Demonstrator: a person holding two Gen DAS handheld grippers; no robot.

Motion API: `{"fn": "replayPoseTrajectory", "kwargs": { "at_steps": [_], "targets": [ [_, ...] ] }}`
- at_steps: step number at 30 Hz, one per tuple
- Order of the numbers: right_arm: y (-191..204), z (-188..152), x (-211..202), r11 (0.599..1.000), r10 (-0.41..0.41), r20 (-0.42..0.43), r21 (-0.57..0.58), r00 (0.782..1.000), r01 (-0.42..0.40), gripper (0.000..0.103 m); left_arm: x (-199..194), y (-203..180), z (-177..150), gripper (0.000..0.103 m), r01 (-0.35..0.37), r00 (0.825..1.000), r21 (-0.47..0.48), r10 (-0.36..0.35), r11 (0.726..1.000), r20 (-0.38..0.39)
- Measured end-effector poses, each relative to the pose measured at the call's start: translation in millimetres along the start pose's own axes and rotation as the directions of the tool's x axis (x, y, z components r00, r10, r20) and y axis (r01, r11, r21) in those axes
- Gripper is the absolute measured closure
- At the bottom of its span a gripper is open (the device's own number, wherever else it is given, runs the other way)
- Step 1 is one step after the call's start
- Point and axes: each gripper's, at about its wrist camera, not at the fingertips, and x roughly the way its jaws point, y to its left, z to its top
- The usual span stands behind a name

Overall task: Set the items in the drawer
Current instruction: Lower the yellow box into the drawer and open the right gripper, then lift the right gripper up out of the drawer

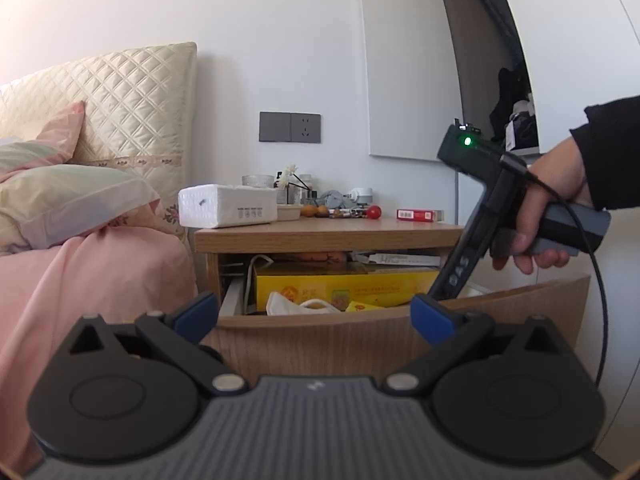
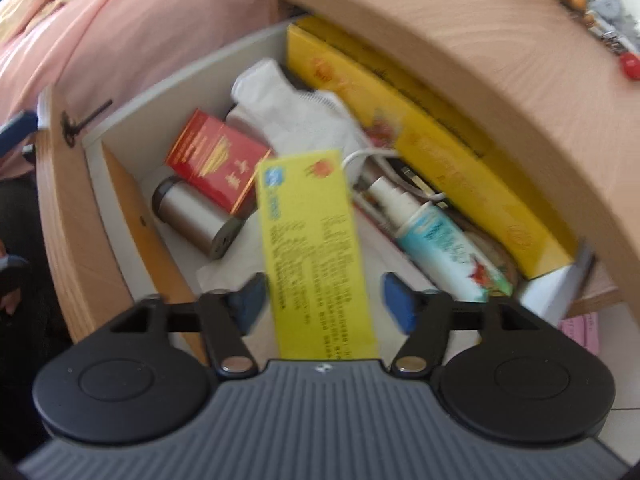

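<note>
Between the right gripper's (image 2: 324,300) parted fingers sits a yellow box (image 2: 316,256), apparently untouched, poised over the open drawer (image 2: 120,208) for dropping. Left gripper (image 1: 316,314) waits wide and empty before the drawer front, presumably standing clear.

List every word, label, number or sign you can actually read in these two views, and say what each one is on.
"DAS": white letters on the right gripper's black body, partly hidden, in the left wrist view.
Small yellow box: rows of print, too blurred to read.
Red pack in the drawer: gold characters, blurred.
Long yellow box: markings unreadable.
Spray bottle: label blurred.
Tissue pack: four small marks, too small.
Red box on the nightstand: barcode only.
</note>
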Motion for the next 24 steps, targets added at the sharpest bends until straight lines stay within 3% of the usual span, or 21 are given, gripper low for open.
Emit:
{"fn": "replayPoseTrajectory", "kwargs": {
  "at_steps": [2, 8, 13, 16, 19, 24],
  "targets": [
    [-0.9, -2.1, -12.7, 1.000, -0.007, 0.036, 0.016, 0.999, 0.007, 0.010, -0.4, 0.4, 0.3, 0.000, -0.004, 1.000, 0.000, 0.004, 1.000, 0.002],
    [6.2, -10.4, -47.8, 0.995, -0.063, 0.122, 0.087, 0.991, 0.053, 0.010, -2.3, 0.3, 1.6, 0.000, -0.003, 1.000, 0.002, 0.003, 1.000, 0.010],
    [15.3, -15.0, -70.1, 0.980, -0.149, 0.220, 0.165, 0.964, 0.114, 0.010, -4.7, -0.6, 1.8, 0.000, -0.001, 1.000, 0.005, 0.001, 1.000, 0.015],
    [22.8, -23.9, -83.2, 0.965, -0.203, 0.312, 0.226, 0.928, 0.135, 0.010, -7.1, -0.6, 3.8, 0.000, 0.003, 1.000, 0.003, -0.003, 1.000, 0.027],
    [28.7, -40.3, -101.1, 0.945, -0.252, 0.408, 0.297, 0.878, 0.133, 0.010, -8.8, -1.9, 5.7, 0.000, 0.004, 0.999, 0.009, -0.004, 1.000, 0.037],
    [47.0, -70.0, -119.2, 0.908, -0.362, 0.492, 0.378, 0.792, 0.181, 0.010, -8.2, -2.1, 7.2, 0.000, 0.005, 0.999, 0.012, -0.005, 1.000, 0.040]
  ]
}}
